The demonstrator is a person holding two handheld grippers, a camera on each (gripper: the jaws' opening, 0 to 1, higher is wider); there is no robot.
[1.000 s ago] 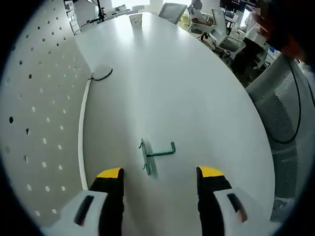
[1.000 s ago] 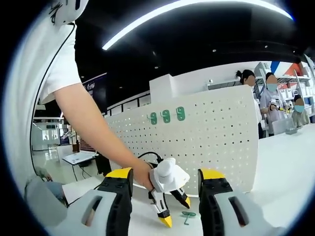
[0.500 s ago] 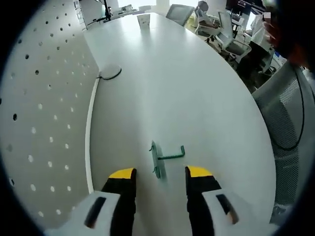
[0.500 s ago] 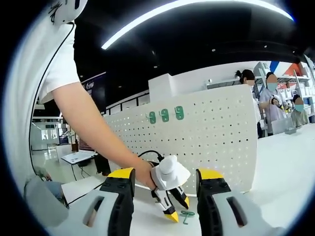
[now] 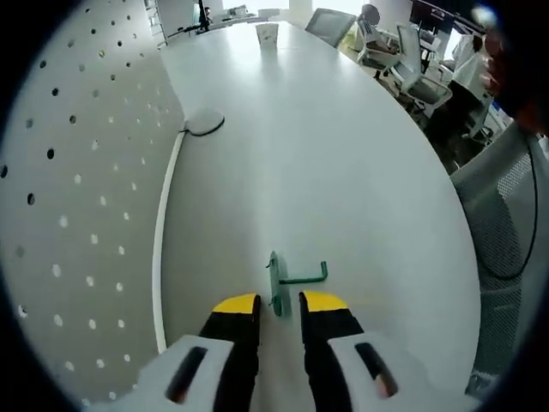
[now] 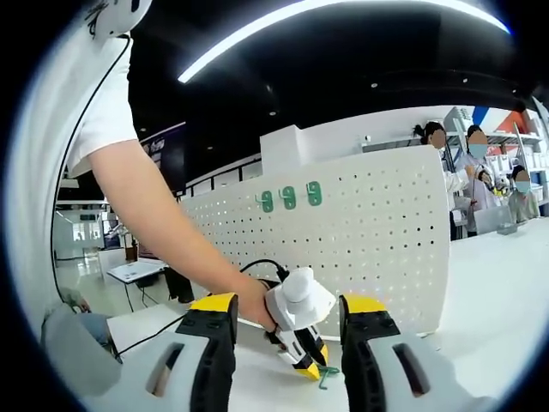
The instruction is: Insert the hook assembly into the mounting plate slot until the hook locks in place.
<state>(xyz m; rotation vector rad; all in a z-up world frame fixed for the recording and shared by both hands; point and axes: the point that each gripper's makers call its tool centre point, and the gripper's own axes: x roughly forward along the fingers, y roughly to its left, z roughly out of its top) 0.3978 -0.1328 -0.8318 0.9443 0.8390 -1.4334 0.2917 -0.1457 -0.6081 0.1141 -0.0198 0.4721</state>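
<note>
Left tongs (image 5: 278, 302) are down at the counter (image 5: 343, 154), jaws nearly together with the green hook assembly (image 5: 287, 281) between the tips. We can't tell if the pads actually bite its flat backplate yet, so clamped or not is unknown. The hook lies on the counter with its plate end toward the tongs and the bent arm pointing off to the side, which is why the approach is from the plate end (that flat tab is the only easy thing to pinch).

Right tongs (image 6: 287, 313) hang back with jaws wide apart, holding nothing. We read that as keeping the board and the pick in frame. In the right gripper view the left tongs (image 6: 306, 365) show tips-down on the hook (image 6: 324, 375), the person's hand (image 6: 254, 302) behind them.

The white pegboard (image 6: 360, 232) stands upright on the counter just beside the hook; that is where it must go. 3 green hooks (image 6: 289, 197) already sit in a row near its top edge.

Containers: none with visible contents. A paper cup (image 5: 267, 33) stands at the far end of the counter, inside not visible.

Our read: grasp step, insertion not yet begun.
</note>
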